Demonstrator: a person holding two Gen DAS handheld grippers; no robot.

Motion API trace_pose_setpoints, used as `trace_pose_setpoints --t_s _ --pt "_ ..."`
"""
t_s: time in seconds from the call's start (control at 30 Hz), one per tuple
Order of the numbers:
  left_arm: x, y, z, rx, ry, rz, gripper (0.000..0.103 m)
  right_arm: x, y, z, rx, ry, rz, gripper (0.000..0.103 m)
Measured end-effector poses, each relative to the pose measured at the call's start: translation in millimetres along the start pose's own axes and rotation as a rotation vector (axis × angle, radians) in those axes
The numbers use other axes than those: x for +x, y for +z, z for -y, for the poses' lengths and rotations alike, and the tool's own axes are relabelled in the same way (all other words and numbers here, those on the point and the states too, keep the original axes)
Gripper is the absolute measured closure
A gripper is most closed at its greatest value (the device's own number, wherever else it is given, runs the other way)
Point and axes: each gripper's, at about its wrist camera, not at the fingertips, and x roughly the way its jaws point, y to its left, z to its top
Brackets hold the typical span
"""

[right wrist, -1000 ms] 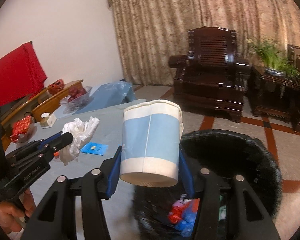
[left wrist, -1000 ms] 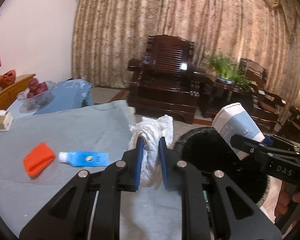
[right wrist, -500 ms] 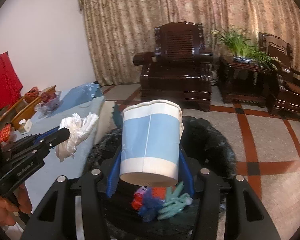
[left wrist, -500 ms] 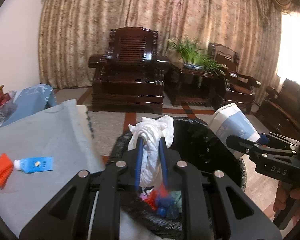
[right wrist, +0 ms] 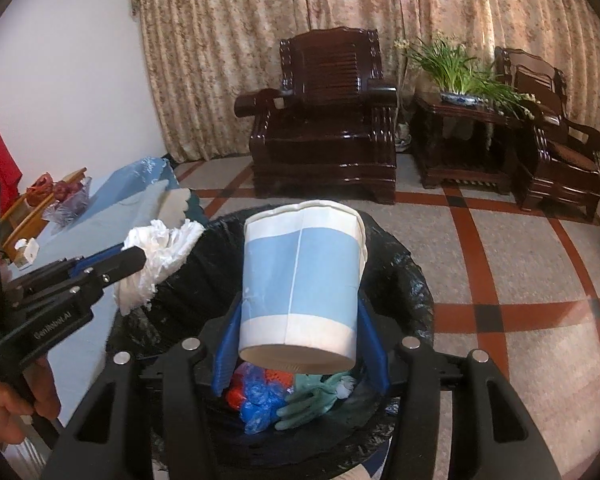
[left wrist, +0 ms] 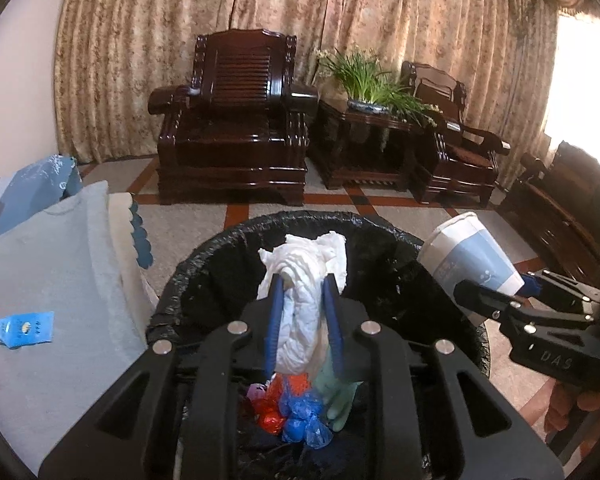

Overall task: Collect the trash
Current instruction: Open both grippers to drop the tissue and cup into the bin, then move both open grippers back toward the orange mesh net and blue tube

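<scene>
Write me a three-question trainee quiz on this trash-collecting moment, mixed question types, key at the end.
1. True or false: the left gripper grips a crumpled white tissue.
2. The right gripper holds: A) toothpaste tube B) blue-and-white paper cup C) green glove.
3. Fill in: both items hang over the black-lined ____.

Key: 1 true; 2 B; 3 trash bin.
</scene>
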Motion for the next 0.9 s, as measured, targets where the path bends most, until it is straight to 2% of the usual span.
trace_pose_setpoints --t_s 0.07,0.13,0.27,0.3,0.33,0.43,0.5,0.77,0.9 --pt "3.1 -1.0 -1.2 -0.003 0.001 -0.005 0.077 4.9 -1.8 2.5 0.003 -0.007 -0.009 0.050" --pt "5.5 0.6 -2.2 -0.006 0.001 -0.012 0.069 8.9 -2.6 4.2 0.003 -0.012 -0.018 0.047" --pt "0.7 0.4 -8.6 -0.024 0.004 -0.007 0.047 15.1 -3.9 5.3 0.008 -0.019 -0.027 0.041" --pt "-1.1 1.3 -10.2 -0.028 0.007 -0.003 0.040 15.4 -4.0 5.5 0.009 -0.021 -0.027 0.035" --pt "-4.0 2.0 -13.3 -0.034 0.012 0.004 0.037 14.8 -5.6 5.9 0.009 -0.022 -0.026 0.026" --pt "-12.4 5.4 -23.9 -0.047 0.035 0.023 0.027 8.9 -5.8 2.7 0.008 -0.034 0.005 0.006" --pt "-19.9 7.1 -32.9 -0.064 0.053 0.038 0.019 6.7 -5.4 -0.5 0.000 -0.041 0.019 0.006" --pt "-65.2 3.2 -78.1 -0.106 0.155 0.091 0.014 3.7 0.4 -27.7 -0.010 0.021 0.022 0.006" --pt "-90.3 -4.2 -105.5 -0.134 0.213 0.111 0.013 5.4 4.8 -55.9 -0.032 0.063 0.029 0.006"
